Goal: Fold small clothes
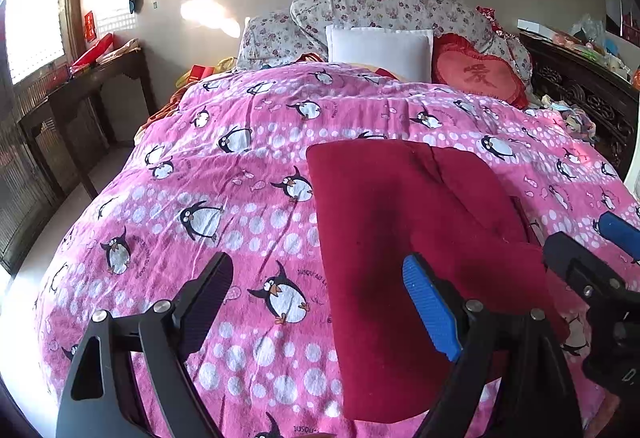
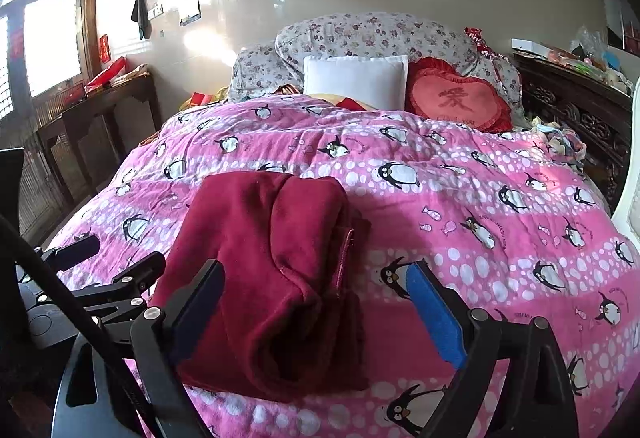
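A dark red fleece garment (image 1: pixel 404 238) lies folded on the pink penguin bedspread (image 1: pixel 224 174); in the right wrist view the garment (image 2: pixel 264 262) shows a folded edge with pink trim. My left gripper (image 1: pixel 320 302) is open and empty above the garment's near left edge. My right gripper (image 2: pixel 316 306) is open and empty above the garment's near right part. The right gripper also shows at the right edge of the left wrist view (image 1: pixel 592 250). The left gripper shows at the left of the right wrist view (image 2: pixel 112 258).
A white pillow (image 1: pixel 380 52), a red heart cushion (image 1: pixel 480 74) and a floral quilt (image 1: pixel 380 6) lie at the head of the bed. A dark wooden table (image 1: pixel 80 86) stands left. A carved dark headboard cabinet (image 1: pixel 584 94) stands right, with loose clothes (image 2: pixel 560 142) beside it.
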Motion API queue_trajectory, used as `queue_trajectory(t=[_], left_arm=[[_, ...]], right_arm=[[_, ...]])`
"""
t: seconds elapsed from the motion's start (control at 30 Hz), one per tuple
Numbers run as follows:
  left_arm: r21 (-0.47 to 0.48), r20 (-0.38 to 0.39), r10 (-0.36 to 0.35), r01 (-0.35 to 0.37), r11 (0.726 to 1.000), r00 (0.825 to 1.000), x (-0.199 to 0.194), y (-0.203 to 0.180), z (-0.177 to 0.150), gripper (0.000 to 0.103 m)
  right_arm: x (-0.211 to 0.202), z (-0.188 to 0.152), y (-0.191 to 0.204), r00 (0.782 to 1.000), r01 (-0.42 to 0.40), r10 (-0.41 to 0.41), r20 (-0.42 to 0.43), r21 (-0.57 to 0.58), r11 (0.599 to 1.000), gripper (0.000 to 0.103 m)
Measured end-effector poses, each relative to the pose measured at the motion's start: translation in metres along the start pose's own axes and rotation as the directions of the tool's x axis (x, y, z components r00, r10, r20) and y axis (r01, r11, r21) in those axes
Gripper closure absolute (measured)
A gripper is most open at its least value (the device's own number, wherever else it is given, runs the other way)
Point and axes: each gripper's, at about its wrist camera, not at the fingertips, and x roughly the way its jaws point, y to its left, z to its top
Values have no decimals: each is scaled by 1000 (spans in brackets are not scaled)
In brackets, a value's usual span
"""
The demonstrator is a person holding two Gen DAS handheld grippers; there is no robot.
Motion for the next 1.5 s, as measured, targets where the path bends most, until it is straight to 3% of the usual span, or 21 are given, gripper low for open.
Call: queue_trajectory(t=[1.5], left_arm=[[10, -6, 9, -9, 1000, 1000, 9, -7, -3, 17]], right_arm=[[20, -5, -1, 998, -3, 5, -62, 28, 1000, 6]])
